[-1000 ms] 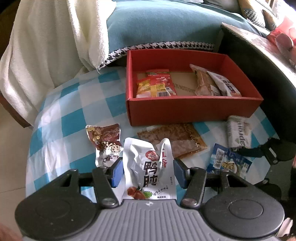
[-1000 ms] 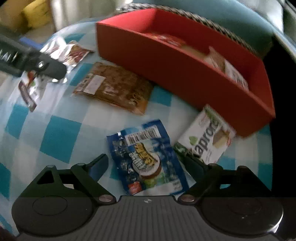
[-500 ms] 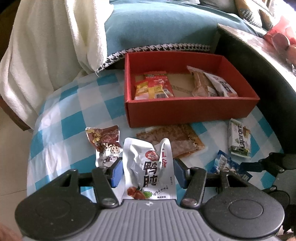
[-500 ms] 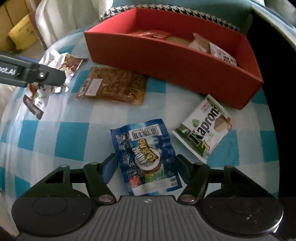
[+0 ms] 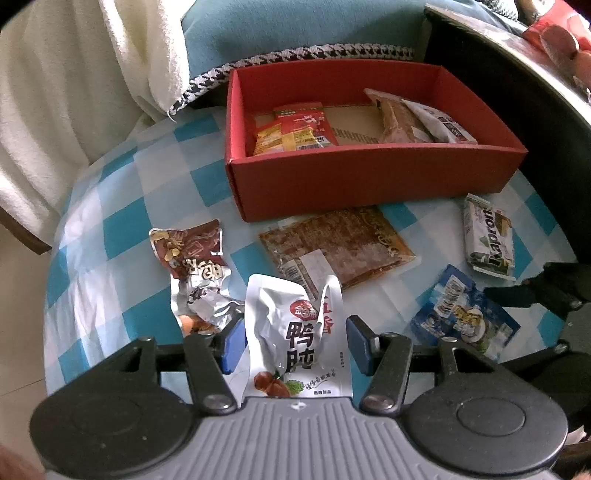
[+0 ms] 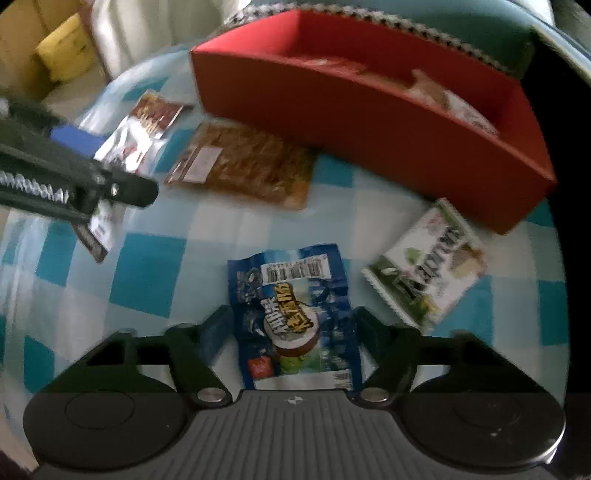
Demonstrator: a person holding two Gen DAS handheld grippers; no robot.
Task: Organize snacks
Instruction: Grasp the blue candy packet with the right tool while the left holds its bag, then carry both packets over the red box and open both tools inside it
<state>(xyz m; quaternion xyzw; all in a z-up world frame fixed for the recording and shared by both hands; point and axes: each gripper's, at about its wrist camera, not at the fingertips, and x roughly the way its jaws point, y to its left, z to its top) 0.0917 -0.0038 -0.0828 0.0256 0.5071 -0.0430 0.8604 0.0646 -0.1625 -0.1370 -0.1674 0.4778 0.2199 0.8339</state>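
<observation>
A red box [image 5: 369, 173] with several snack packs inside stands at the back of the checked tablecloth [image 5: 110, 229]. My left gripper [image 5: 295, 343] is shut on a white pouch with black characters [image 5: 295, 332], which stands upright between the blue pads. My right gripper [image 6: 291, 332] has its pads against both edges of a blue packet [image 6: 291, 314] lying near the cloth's front edge. A flat brown pack [image 5: 332, 247] lies in front of the box. A green and white wafer pack [image 6: 428, 266] lies to the right. A brown and silver pouch [image 5: 192, 262] lies to the left.
A white towel [image 5: 92, 92] hangs over a teal cushion [image 5: 295, 29] behind the table. A dark curved tabletop [image 5: 535, 92] rises at the right. In the right wrist view the red box [image 6: 369, 122] runs diagonally and a yellow object [image 6: 66, 48] sits far left.
The right gripper's jaws have narrowed from wide around the blue packet to touching its edges. The left gripper still holds the white pouch, with the view shifted only slightly.
</observation>
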